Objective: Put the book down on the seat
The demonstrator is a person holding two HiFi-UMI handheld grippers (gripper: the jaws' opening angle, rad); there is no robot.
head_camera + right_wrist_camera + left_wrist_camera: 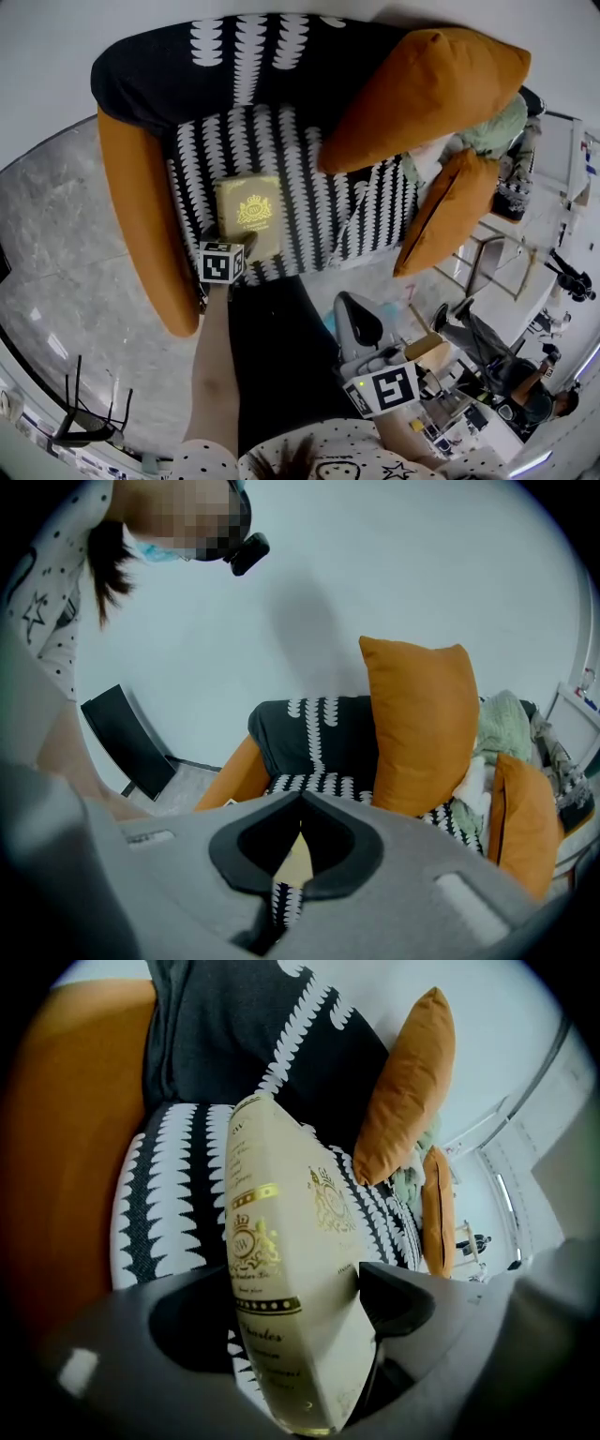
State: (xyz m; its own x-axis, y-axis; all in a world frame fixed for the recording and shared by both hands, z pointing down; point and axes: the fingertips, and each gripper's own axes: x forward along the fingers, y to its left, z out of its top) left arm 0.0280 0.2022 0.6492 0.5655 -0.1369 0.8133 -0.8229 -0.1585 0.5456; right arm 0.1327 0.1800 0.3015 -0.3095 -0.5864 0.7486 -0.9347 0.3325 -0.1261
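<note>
With my left gripper (234,242) open around the book (249,211) resting on the seat (319,197), I'd back straight out without dragging it

Book (251,214): closed hardback, cream cover with a gold crest, gold bands and lettering on the spine (246,1241). It lies cover up on the seat (314,202), toward the front edge and left of centre, with the spine on its left side. Its near end stands between the parted jaws of the left gripper (234,246). Seat: a black cushion patterned with white scalloped stripes.
</note>
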